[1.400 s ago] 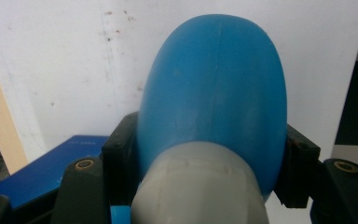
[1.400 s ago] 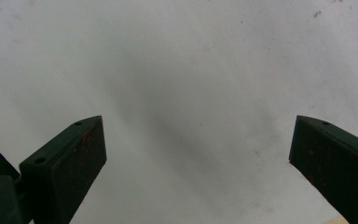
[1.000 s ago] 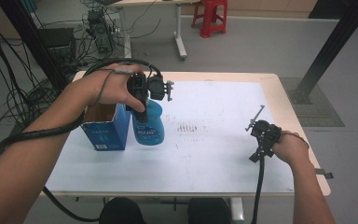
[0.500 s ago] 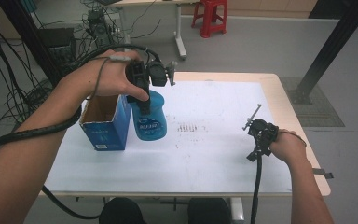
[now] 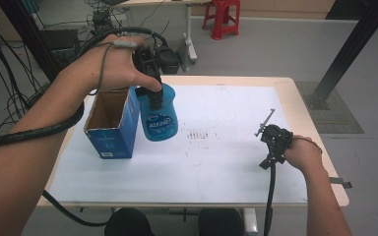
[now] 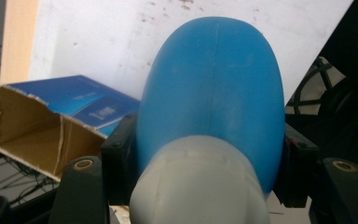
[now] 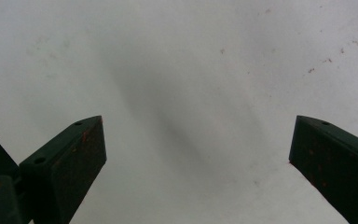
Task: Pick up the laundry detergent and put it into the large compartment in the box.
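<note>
Blue plastic bottle [image 5: 157, 118] with a pale grey cap and a white label is hanging in the air just beside the open top of the blue cardboard box [image 5: 110, 125], clear of the table surface, and the left gripper [image 5: 153, 91] is clamping it near its neck from above. Going by size, the white-topped rectangular table with a pale wooden edge [image 5: 236, 162] is carrying everything, and its white sheet is showing small dark specks near the middle. That cardboard box is standing upright at the table's left side, its flaps open and its brown inside showing; in the left gripper view the box [image 6: 51, 121] is lying off to the left of the bottle [image 6: 214, 93], with a torn edge along its opening. The bottle's rounded blue body is bulging between the two black jaws in that view, the pads are pressing on both of its sides, and the grey cap is sitting nearest the camera. The person's left hand [image 5: 108, 64] is wrapping around the gripper body, with the black cable looping back over the forearm. The right gripper [image 5: 275, 140] is resting low over the right part of the table, well apart from the bottle and box; in the right gripper view its jaws are standing wide apart with nothing between them, above bare white surface.
</note>
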`<action>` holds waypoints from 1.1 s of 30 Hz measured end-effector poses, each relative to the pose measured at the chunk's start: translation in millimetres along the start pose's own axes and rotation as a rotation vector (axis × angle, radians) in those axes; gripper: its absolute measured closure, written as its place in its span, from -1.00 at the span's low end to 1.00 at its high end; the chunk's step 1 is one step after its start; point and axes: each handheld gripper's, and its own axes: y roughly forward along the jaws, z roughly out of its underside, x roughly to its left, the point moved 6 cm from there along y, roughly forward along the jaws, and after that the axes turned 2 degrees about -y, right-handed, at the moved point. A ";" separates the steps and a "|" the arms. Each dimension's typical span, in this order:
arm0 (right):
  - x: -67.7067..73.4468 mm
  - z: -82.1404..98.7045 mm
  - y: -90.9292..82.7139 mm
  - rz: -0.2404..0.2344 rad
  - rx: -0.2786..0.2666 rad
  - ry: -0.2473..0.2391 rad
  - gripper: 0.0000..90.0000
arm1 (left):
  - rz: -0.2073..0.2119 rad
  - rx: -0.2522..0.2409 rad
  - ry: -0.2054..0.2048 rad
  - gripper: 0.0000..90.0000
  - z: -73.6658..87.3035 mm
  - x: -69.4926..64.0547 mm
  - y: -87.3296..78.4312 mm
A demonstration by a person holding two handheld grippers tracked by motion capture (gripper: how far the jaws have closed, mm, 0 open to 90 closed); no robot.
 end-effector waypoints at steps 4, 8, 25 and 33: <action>1.1 -0.5 -0.4 -0.001 -0.002 0.001 -0.92 | -0.002 -0.013 -0.069 -0.16 3.3 7.1 -8.9; 1.7 -0.3 -1.3 0.001 -0.003 -0.001 -0.92 | 0.001 -0.019 -0.091 -0.16 6.6 12.9 -14.2; 3.9 2.5 -7.6 0.010 -0.010 0.000 -0.92 | -0.006 -0.042 -0.315 -0.16 28.5 39.9 -42.2; 5.1 2.5 -7.4 0.010 -0.013 -0.005 -0.92 | -0.009 -0.061 -0.414 -0.16 39.3 48.1 -53.1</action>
